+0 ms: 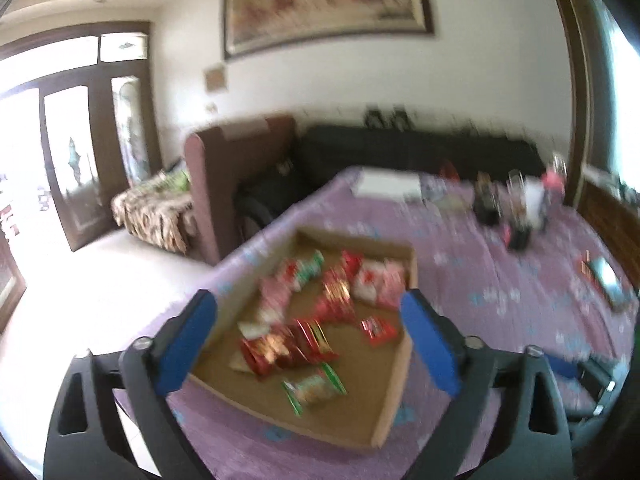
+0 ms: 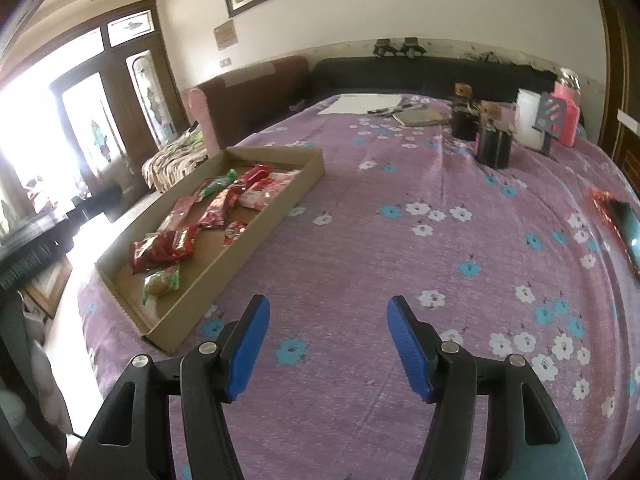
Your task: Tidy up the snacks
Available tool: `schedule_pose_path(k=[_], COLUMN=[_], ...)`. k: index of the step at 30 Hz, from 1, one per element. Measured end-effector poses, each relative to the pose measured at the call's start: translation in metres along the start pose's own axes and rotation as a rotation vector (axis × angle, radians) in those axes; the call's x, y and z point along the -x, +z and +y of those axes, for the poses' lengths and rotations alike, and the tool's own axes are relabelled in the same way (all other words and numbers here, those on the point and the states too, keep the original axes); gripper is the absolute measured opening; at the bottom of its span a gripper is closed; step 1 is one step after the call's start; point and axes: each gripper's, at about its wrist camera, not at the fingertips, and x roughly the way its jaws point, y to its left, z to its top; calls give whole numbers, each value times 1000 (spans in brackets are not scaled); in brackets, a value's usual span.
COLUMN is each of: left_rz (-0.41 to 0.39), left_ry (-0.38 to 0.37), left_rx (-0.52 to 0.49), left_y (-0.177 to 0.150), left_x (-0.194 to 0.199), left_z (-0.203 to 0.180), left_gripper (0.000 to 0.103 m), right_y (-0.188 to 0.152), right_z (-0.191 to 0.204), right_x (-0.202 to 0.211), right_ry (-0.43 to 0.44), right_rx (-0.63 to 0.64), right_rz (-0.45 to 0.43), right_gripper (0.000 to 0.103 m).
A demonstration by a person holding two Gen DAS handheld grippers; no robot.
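I hold the left claw (image 1: 308, 344) spread wide above a shallow cardboard tray (image 1: 394, 408), its blue fingertips (image 1: 430, 344) framing the tray from either side and gripping nothing. Between and just beyond the fingers, the tray holds a loose scatter of snack packets (image 1: 332, 300), mostly red and pink wrappers; nearest the claw lies a green-edged packet (image 1: 314, 390), apart from the rest. The view is motion-blurred, so I cannot read any labels.

My right claw (image 2: 328, 346) is also spread and empty, poised over bare purple floral cloth (image 2: 400, 248) on the worktop. From this claw the same tray (image 2: 256, 232) sits ahead and to the left, with the snack packets (image 2: 216, 204) strewn along its length and the green-edged one (image 2: 162, 282) at the near end. Far ahead and slightly right of the right claw stand two dark jars with cork stoppers (image 2: 494, 144), a white container (image 2: 530, 120) and a pink container (image 2: 566, 118). A phone (image 2: 628, 224) lies at the far right edge of the cloth.
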Motion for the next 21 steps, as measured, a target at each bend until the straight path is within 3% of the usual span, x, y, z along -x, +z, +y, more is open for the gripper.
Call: schedule_pose_path(k=[4, 9, 15, 21], left_rz=[-15, 98, 173, 214], left_ry=[0, -13, -81, -78], left_rx=[62, 29, 50, 18], left_y=[-1, -10, -15, -20], left_x=[5, -17, -27, -36], left_z=[19, 21, 19, 12], left_gripper=[103, 103, 103, 103], right_y=[1, 1, -1, -1], right_z=[13, 24, 32, 34], right_x=[-1, -4, -7, -10], right_ry=[3, 15, 16, 21], right_rx=[30, 45, 69, 74], right_rz=[-4, 2, 8, 17], right_gripper=[67, 67, 67, 67])
